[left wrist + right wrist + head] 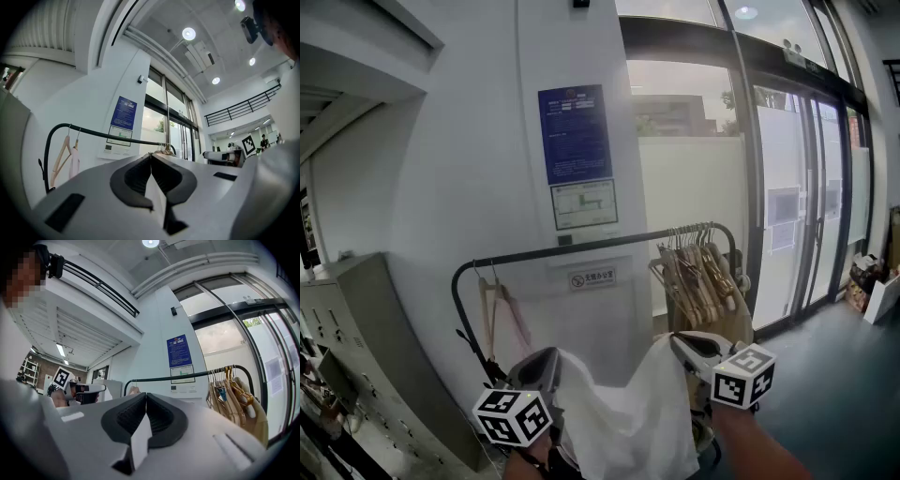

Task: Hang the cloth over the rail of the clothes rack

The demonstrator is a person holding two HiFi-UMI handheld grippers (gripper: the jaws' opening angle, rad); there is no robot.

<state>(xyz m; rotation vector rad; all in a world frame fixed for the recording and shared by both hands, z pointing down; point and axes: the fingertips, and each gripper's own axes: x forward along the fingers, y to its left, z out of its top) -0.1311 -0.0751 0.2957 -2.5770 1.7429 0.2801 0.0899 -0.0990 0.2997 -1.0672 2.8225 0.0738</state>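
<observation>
A white cloth [623, 412] hangs low between my two grippers, below and in front of the black rail [600, 246] of the clothes rack. My left gripper [555, 360] is shut on the cloth's left corner, and a white strip of cloth [157, 199] shows between its jaws. My right gripper [677, 341] is shut on the right corner, with a fold of cloth [140, 441] pinched in its jaws. The rail [117, 137] runs across above the left gripper [151, 155]. In the right gripper view the rail [187, 376] stands ahead of the right gripper [146, 394].
Several wooden hangers [701, 267] crowd the rail's right end. A pink garment on a hanger [504, 314] hangs near its left end. Grey lockers [356, 328] stand at the left, glass doors [797, 187] at the right. A blue notice [575, 131] is on the wall behind.
</observation>
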